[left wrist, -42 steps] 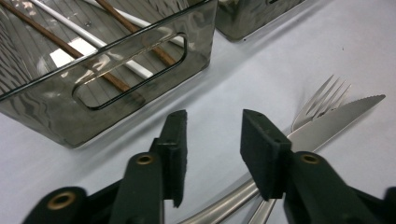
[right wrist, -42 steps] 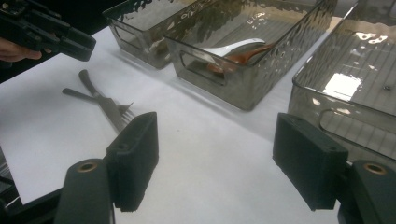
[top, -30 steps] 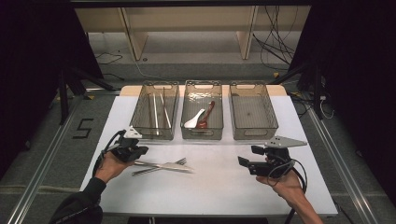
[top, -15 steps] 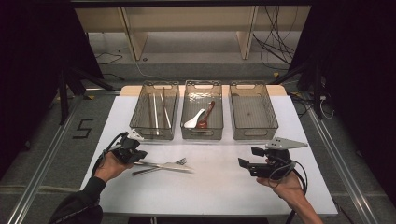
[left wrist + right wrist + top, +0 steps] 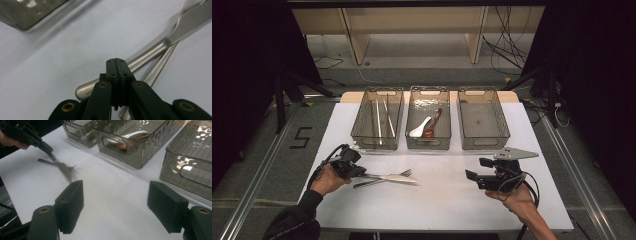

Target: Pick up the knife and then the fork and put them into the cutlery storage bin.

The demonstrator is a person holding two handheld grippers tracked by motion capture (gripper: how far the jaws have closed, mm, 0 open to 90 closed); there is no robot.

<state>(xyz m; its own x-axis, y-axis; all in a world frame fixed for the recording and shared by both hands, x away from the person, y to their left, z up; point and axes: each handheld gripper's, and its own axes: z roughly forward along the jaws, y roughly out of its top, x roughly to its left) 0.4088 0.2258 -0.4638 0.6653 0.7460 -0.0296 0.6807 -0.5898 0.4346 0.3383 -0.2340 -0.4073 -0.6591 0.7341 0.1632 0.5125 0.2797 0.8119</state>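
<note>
In the left gripper view the knife (image 5: 172, 35) and the fork (image 5: 160, 68) run off the top right edge, their tips cut away; the fork's handle end passes under the closed black fingers (image 5: 117, 72), so whether anything is pinched there cannot be told. In the high view the knife handle disappears beneath the left gripper (image 5: 346, 165); in the right gripper view the right-hand bin (image 5: 190, 157) is cut by the edge.
</note>
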